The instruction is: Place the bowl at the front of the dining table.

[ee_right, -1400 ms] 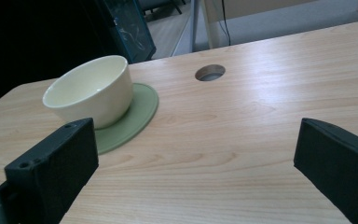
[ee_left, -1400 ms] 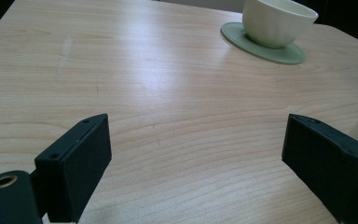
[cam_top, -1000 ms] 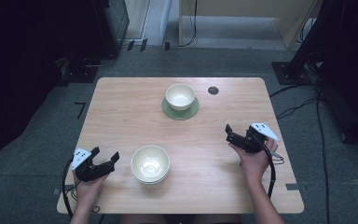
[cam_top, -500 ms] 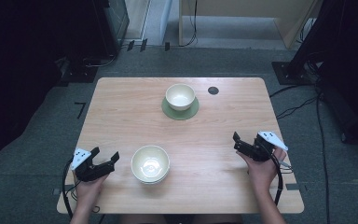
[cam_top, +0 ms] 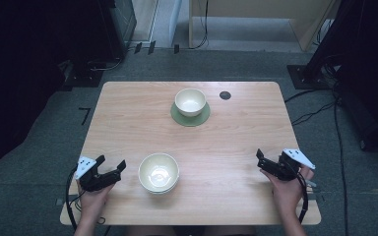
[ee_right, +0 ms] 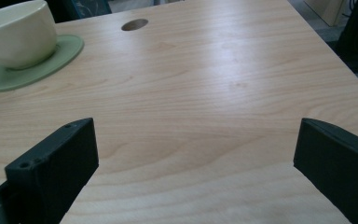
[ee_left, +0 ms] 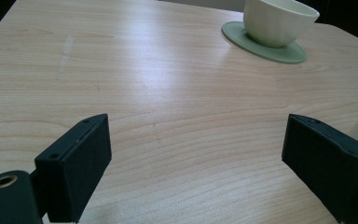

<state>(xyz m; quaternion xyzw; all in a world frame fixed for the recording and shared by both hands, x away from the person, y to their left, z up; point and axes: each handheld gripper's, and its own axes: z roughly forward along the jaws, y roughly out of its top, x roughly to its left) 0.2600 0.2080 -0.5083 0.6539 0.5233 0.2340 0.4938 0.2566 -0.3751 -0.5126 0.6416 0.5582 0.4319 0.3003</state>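
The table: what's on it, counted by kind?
Bowls: 2, the far bowl and the near bowl
Green coaster: 1, under the far bowl
Hand-held grippers: 2, the left gripper and the right gripper, both open
Total: 5

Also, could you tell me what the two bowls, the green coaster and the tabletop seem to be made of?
The far bowl and near bowl look like glazed ceramic: cream, smooth, softly shiny. The green coaster under the far bowl looks matte, perhaps silicone or plastic; I cannot tell which. The tabletop shows pale wood grain with a light sheen, either wood or laminate.
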